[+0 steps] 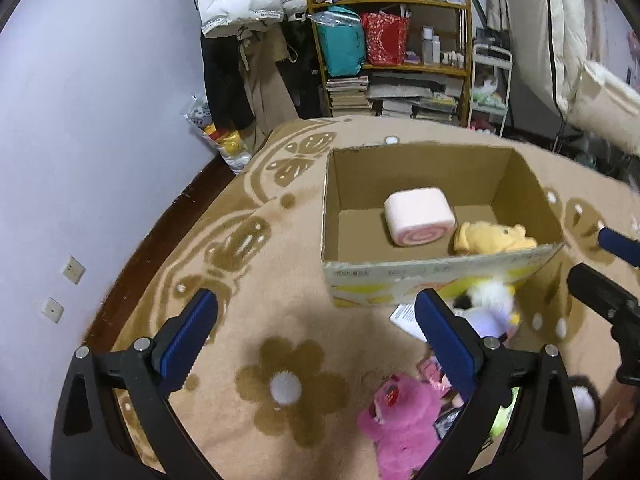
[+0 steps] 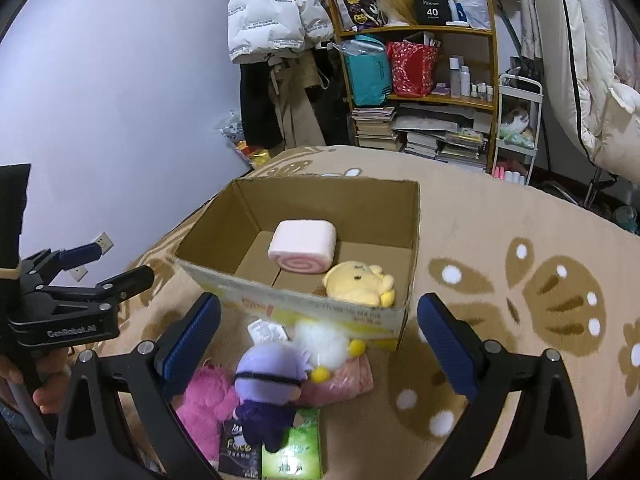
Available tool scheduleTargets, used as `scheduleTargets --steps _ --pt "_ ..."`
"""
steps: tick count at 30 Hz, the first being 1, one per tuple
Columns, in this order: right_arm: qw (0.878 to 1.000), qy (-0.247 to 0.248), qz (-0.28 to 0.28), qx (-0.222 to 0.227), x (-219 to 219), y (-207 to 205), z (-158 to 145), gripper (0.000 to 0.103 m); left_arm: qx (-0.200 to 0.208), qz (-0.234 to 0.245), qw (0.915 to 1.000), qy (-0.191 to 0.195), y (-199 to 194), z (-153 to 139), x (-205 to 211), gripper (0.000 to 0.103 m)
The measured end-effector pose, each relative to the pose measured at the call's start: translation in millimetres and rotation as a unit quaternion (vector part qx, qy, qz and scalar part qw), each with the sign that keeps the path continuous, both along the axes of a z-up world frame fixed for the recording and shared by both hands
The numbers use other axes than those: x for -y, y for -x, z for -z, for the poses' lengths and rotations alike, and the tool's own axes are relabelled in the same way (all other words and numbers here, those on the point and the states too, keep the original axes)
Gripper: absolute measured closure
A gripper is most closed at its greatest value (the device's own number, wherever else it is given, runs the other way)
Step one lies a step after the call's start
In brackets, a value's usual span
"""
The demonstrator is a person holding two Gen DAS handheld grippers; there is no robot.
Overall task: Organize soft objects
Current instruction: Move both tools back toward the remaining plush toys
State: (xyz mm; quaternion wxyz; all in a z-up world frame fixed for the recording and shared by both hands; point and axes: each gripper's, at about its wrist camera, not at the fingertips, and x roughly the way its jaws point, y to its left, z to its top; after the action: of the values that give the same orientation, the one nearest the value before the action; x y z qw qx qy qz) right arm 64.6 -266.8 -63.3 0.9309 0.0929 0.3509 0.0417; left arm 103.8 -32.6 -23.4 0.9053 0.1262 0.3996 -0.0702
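Pale lilac wall [image 1: 100, 100], cluttered wooden shelf [image 2: 416, 32], beige flower-patterned blanket [image 1: 248, 280]

Just in front of the cardboard box [image 1: 420, 276], the white plush [image 1: 490, 296] is smeared with blur; the pink plush [image 1: 400, 412] nearer still runs off the frame's bottom, half behind a tong arm.

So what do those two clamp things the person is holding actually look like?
Both are black plastic frames with triangular cut-outs and silver bolts. Each finger carries a ribbed blue pad. The left gripper has white lettering on its body in the right wrist view, reading roughly GenRobot.AI. The right gripper looks identical. No cables show.
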Motion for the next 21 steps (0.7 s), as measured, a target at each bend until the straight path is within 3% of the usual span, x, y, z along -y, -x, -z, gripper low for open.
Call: scheduleTargets --steps 12,21 --pt "1.0 0.005 -0.023 0.004 -4.1 32.6 1.8 0.0 -0.04 -0.034 0.9984 0.02 29.3 6.2 -12.8 0.005" --pt "0.999 -0.045 -0.028 -0.012 -1.0 47.7 20.6 0.0 -0.068 -0.053 0.9961 0.022 46.0 12.8 -19.3 0.005"
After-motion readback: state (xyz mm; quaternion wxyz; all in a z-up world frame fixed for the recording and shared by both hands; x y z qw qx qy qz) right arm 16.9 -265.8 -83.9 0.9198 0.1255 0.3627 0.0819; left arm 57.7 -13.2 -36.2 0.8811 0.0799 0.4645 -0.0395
